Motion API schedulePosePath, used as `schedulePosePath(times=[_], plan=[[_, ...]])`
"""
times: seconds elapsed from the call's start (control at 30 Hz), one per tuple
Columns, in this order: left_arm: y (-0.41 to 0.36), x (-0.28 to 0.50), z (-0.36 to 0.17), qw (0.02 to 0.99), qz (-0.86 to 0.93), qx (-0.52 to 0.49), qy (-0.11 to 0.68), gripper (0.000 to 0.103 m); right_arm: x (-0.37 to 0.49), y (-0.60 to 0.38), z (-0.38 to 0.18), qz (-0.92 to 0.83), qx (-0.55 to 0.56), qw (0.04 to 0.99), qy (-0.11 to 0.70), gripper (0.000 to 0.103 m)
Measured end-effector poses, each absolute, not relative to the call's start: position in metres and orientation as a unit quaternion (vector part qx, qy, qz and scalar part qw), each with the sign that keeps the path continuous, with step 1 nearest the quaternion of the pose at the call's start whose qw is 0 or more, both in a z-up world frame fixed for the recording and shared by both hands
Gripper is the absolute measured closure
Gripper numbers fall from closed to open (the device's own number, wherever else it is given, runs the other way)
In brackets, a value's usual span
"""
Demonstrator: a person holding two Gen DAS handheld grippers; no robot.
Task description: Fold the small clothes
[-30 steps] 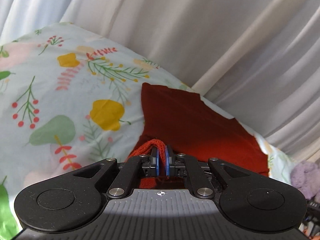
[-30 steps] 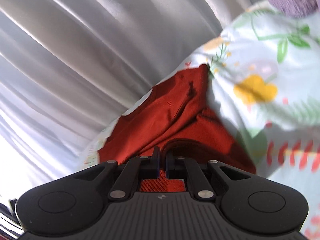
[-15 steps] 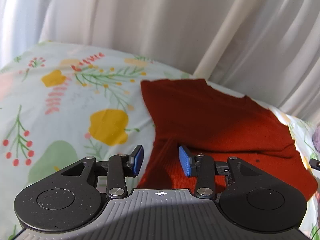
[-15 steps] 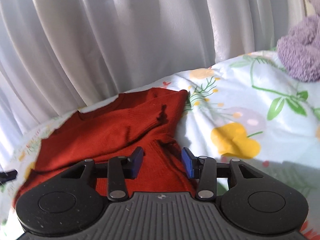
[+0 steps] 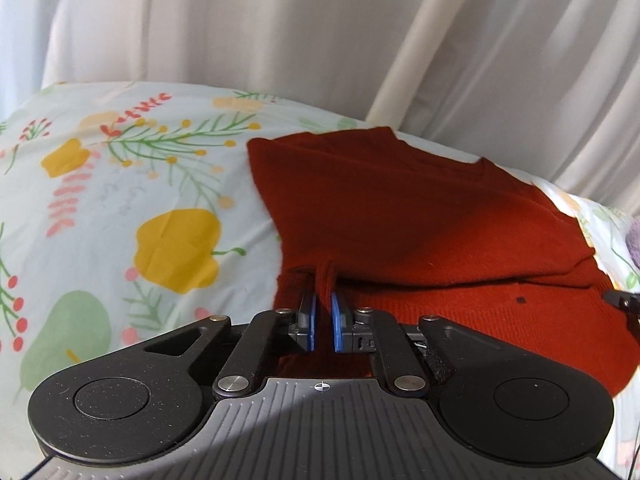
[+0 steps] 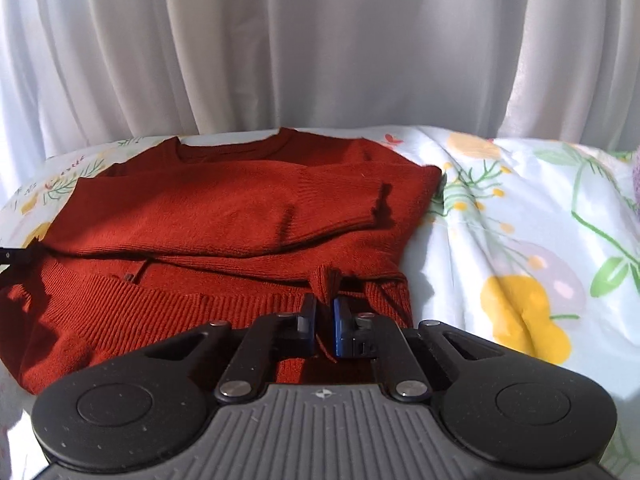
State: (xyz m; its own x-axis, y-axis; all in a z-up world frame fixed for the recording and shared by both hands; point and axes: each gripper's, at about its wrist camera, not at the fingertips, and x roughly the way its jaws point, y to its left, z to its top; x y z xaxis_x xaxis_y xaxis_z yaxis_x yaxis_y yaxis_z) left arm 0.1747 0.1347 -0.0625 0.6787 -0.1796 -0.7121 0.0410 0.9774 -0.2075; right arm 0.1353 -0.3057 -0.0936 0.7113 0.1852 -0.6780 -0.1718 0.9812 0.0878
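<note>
- The red sweater lies spread on the flowered bedsheet, neckline at the far side by the white curtain, its sleeves already laid across the body.
- The left gripper has its pads pressed together on a pinch of fabric at the near left edge of the sweater.
- The right gripper is likewise clamped on a small pleat at the near right edge.
- The step in hand looks like gripping the hem for a fold.
- Next move probably calls for lifting both corners evenly and carrying them toward the far neckline, keeping the knit taut so the sleeves stay put.
</note>
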Motion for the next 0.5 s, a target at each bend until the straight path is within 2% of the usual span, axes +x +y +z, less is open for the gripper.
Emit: schedulePosePath(times=[0.17,0.23,0.27,0.37,0.43,0.5], plan=[[0.136,0.182,-0.071,0.903,-0.061,-0.095,0.414,0.091,0.135,-0.303,-0.093,0.099,-0.009,0.924,0.369,0.093],[0.136,0.183,-0.071,0.901,-0.069,-0.100,0.416,0.081,0.140,-0.307,-0.097,0.091,-0.002,0.919,0.383,0.092],[0.135,0.183,-0.072,0.900,-0.073,-0.098,0.418,0.080,0.140,-0.309,-0.098,0.091,0.002,0.919,0.384,0.091],[0.131,0.185,-0.076,0.898,-0.073,-0.088,0.425,0.084,0.141,-0.309,-0.101,0.090,0.000,0.918,0.385,0.091],[0.129,0.185,-0.076,0.899,-0.067,-0.084,0.425,0.095,0.141,-0.308,-0.102,0.087,-0.002,0.918,0.386,0.091],[0.132,0.185,-0.070,0.899,-0.064,-0.092,0.423,0.096,0.139,-0.306,-0.101,0.084,-0.006,0.920,0.383,0.096]])
